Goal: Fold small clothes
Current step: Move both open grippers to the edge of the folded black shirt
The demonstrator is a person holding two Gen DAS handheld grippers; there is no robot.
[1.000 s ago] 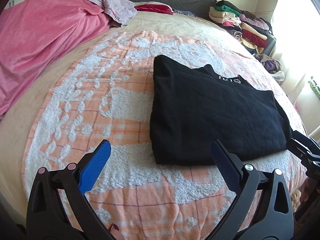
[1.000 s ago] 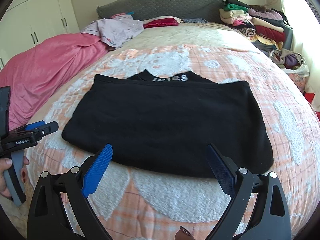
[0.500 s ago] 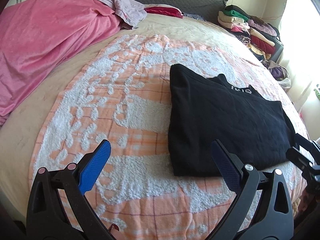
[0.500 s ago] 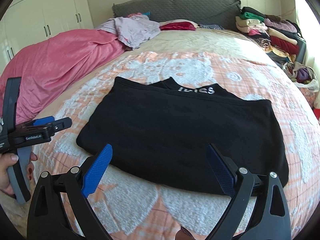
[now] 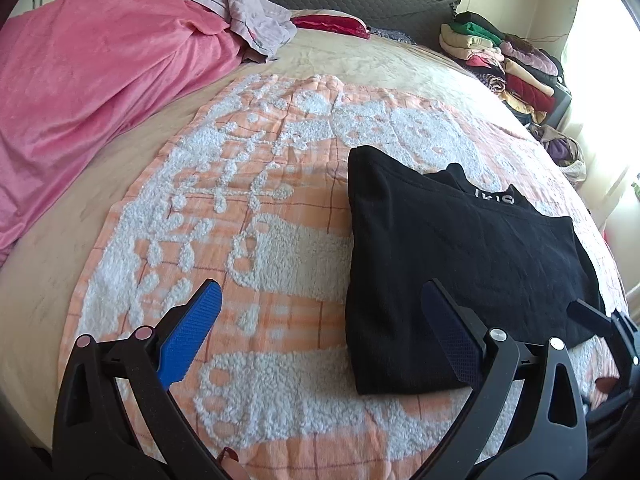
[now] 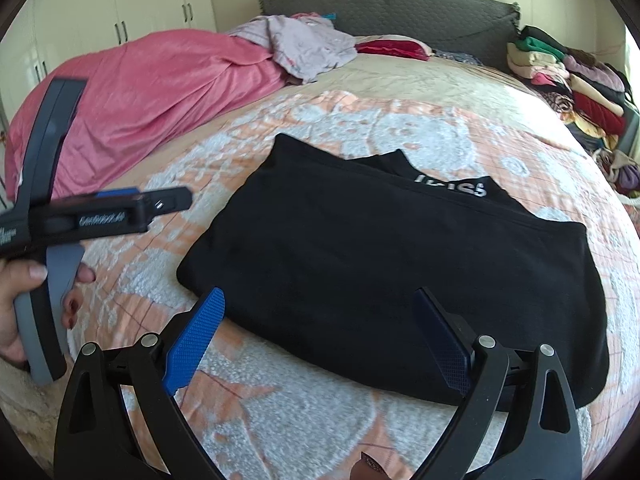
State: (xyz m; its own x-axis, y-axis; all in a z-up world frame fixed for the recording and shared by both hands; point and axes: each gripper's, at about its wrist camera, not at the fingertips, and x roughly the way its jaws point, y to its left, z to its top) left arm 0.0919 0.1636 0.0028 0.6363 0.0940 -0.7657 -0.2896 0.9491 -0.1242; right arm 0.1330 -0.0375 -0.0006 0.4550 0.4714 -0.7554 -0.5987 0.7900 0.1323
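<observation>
- Right gripper (image 6: 318, 334): jaws spread wide, nothing held, hovering off the near hem of the black garment (image 6: 400, 276).
- Left gripper (image 5: 320, 334): also released and empty, jaws apart; its right finger overlaps the garment's near left corner in its own view, contact unclear.
- Garment lies flat on the orange-and-white blanket (image 5: 256, 240), already folded into a rough rectangle, collar with white lettering at 12 o'clock in the right wrist view. In the left wrist view it sits at 3 o'clock.
- My read of the step: next fold, side to side or hem to collar. To do it well, pinch both layers at the near corners, lift evenly, lay edges flush, don't drag the blanket pile.
- Pose: the hand (image 6: 16, 304) on the left gripper's handle sits at 9 o'clock in the right view, tool pointing across toward the garment. Both grippers low, angled down at the bed.
- Folded clothes pile (image 6: 568, 80) at 2 o'clock, well apart.
</observation>
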